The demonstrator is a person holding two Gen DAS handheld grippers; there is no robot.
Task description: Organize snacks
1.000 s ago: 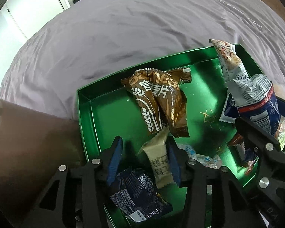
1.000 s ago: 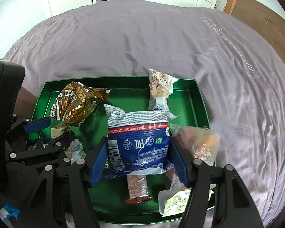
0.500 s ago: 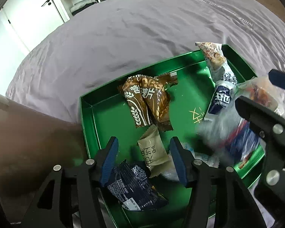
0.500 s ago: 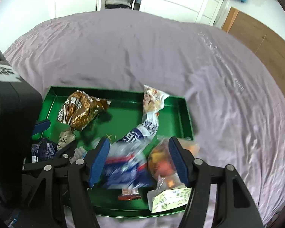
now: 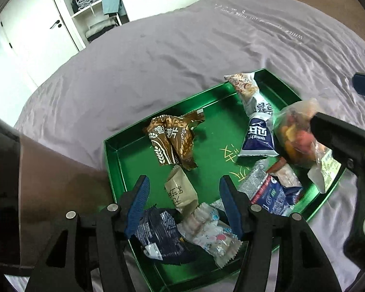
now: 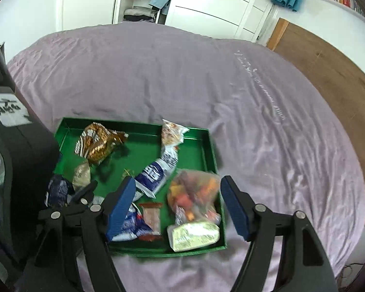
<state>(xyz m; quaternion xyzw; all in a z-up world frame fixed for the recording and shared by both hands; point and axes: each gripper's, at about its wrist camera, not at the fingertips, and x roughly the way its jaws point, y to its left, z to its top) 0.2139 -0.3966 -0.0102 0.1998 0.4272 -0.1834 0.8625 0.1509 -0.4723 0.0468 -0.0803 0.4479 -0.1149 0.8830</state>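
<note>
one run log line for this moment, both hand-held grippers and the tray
left hand-held gripper: open, empty | right hand-held gripper: jaws just opened wider, empty | green tray: snacks inside, on bed

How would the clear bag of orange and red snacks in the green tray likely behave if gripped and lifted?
The clear bag looks thin and crinkled, so probably floppy and a bit slippery. Its loose lumps would likely shift and sag. It bulges, so likely light for its size.

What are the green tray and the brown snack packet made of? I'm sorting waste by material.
Green tray: probably metal or foil-coated card, glossy, since its walls mirror the light. Brown snack packet: crinkled plastic or metallised film, shiny on its creases.
</note>
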